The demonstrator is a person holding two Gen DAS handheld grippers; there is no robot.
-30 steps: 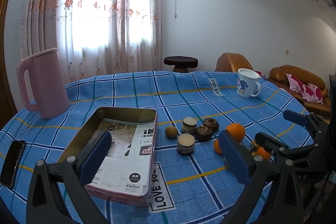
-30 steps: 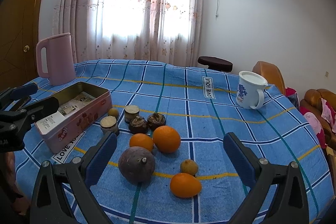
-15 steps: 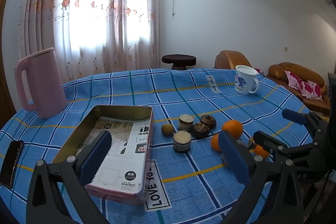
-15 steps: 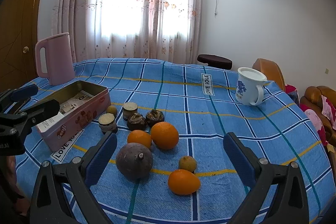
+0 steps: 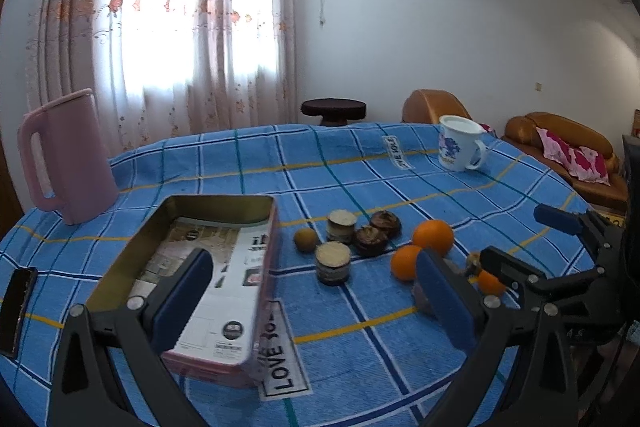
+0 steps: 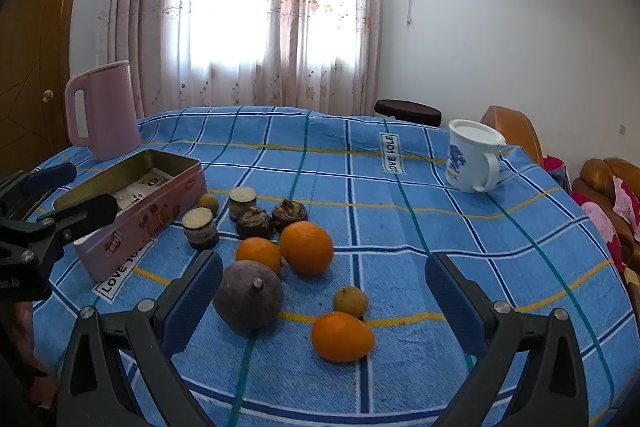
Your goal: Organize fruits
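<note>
Blue checked cloth covers your desk [image 6: 520, 227]. Toward its left edge the pink tin [image 6: 152, 203] sits empty of fruit, your left gripper [image 5: 316, 291] spread wide over it. The fruits [image 6: 306, 247] cluster mid-desk, none boxed yet, so you are only starting. Your right gripper [image 6: 324, 301], wide too, hovers nearest the purple fruit [image 6: 248, 297]; close on that next.

In the left wrist view, the left gripper's [image 5: 312, 291] right finger hides most of the purple fruit [image 5: 418, 297], and the right gripper [image 5: 516, 247] covers part of the lowest orange [image 5: 489, 283]. The phone [image 5: 18, 301] is cut off by the edge. Print inside the tin [image 5: 224, 259] is unreadable.
</note>
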